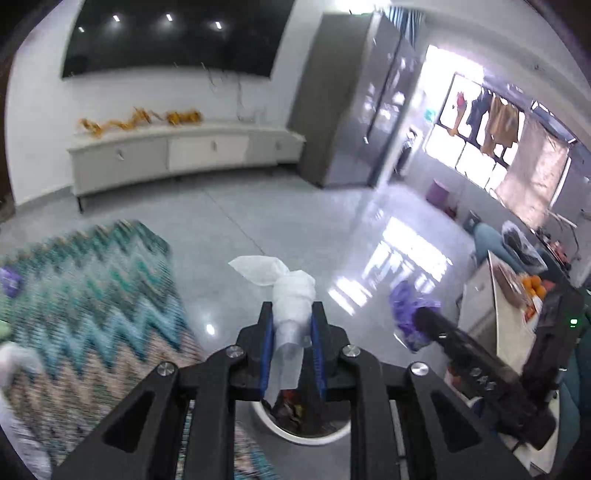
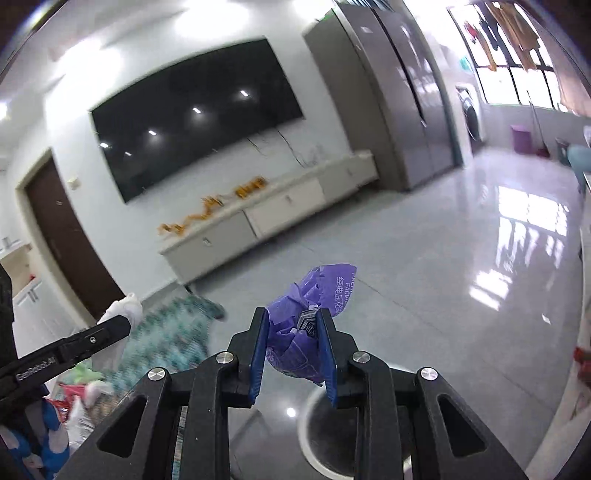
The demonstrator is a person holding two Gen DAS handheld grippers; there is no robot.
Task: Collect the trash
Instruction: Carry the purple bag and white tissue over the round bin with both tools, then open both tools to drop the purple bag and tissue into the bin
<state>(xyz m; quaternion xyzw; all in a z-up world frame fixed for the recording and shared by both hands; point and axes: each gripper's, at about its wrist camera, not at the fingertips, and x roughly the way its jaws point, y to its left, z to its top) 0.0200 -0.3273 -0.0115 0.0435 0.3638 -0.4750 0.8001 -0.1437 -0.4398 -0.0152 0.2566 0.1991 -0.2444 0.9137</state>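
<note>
We see the left gripper [image 1: 293, 325] fingers clamped on a white wrapper [image 1: 291, 295], frame centre, above a white bin [image 1: 295, 435]. The right gripper [image 2: 293, 332] fingers pinch a purple wrapper [image 2: 314, 302] over the bin [image 2: 306, 443].

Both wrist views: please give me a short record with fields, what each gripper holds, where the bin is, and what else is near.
left gripper: shut on white crumpled plastic
right gripper: shut on purple wrapper
trash bin: round, white rim, below both grippers; some trash already inside
zigzag rug: on the floor, to the left of the bin
background: wall television above a low white cabinet
task state: both pieces held above the bin, not yet dropped
</note>
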